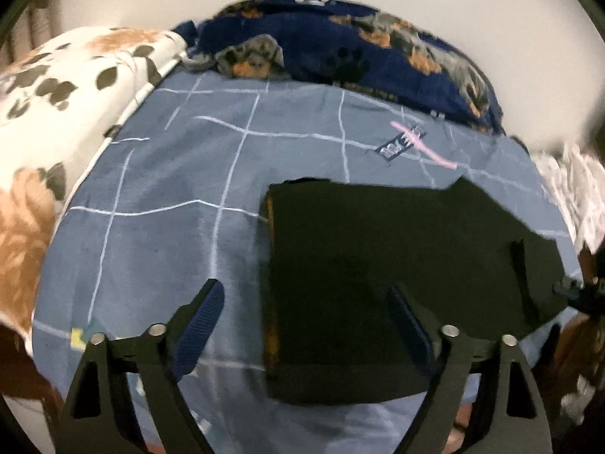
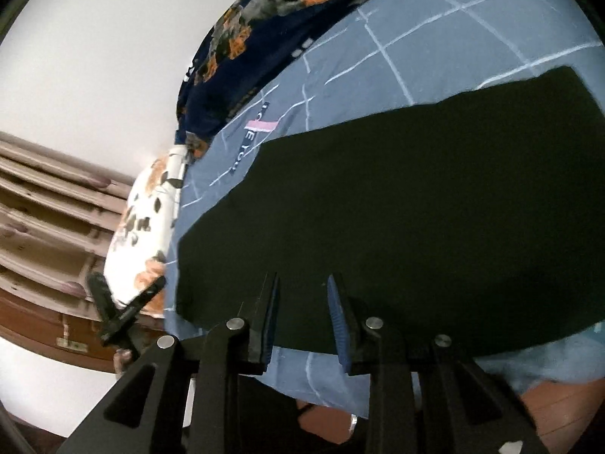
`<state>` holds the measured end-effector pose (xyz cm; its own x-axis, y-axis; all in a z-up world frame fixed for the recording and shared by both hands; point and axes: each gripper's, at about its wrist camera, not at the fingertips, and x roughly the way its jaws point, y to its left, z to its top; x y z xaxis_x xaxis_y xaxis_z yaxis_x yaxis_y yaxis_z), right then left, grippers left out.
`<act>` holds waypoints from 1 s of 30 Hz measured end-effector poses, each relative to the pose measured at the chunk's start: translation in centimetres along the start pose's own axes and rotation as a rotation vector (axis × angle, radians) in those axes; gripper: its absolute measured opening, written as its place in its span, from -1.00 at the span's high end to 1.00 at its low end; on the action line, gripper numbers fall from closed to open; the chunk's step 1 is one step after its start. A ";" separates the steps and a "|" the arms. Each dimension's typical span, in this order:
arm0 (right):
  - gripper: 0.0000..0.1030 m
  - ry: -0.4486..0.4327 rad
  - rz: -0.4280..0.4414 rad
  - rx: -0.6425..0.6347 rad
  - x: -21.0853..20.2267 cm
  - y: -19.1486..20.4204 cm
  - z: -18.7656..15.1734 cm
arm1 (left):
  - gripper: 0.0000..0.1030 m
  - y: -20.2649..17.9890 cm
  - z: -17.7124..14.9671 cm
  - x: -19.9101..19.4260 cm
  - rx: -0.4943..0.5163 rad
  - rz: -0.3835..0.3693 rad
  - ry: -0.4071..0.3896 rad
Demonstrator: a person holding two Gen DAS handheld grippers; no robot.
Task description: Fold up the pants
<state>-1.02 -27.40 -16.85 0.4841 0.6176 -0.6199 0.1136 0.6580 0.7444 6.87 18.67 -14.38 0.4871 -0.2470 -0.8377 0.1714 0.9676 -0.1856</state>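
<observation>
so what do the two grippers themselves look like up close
Both match: the left gripper and right gripper have matte black angular frames with triangular cut-outs, round silver pivot pins, and two flat fingers faced with dark blue ribbed pads. No cables, markings or sleeves show.

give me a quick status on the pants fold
Left gripper open, empty. Right gripper part open, nothing between pads. Black pants folded flat on blue checked sheet. Nothing in the way.

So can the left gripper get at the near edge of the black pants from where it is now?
Probably yes. The left gripper is open with nothing between its fingers, and the pants lie flat on the bedsheet right below it, nothing in between.
</observation>
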 end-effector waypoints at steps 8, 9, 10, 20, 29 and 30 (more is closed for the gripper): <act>0.16 0.096 0.011 0.014 3.6 0.8 -1.0 | -0.55 0.5 1.5 5.8 0.091 -0.168 0.138; 0.15 0.103 0.013 0.021 3.9 0.8 -1.0 | -0.55 0.6 1.5 6.6 0.088 -0.192 0.156; 0.13 0.107 0.013 0.026 4.2 1.0 -0.9 | -0.55 0.7 1.6 6.5 0.096 -0.216 0.123; -0.14 0.113 0.070 0.089 5.3 1.6 -0.4 | 0.26 0.9 2.4 7.2 0.083 -0.349 0.117; -0.16 0.150 0.099 -0.008 7.1 4.5 -0.4 | 0.50 -3.0 2.3 2.9 0.131 -0.196 -0.009; -0.17 0.155 0.111 -0.017 7.4 4.9 -0.4 | 0.53 -3.5 2.3 2.2 0.138 -0.186 -0.022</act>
<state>2.74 -19.41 -17.86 0.3529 0.7449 -0.5662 0.0514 0.5887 0.8067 9.35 14.58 -14.37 0.4547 -0.4233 -0.7836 0.3750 0.8890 -0.2627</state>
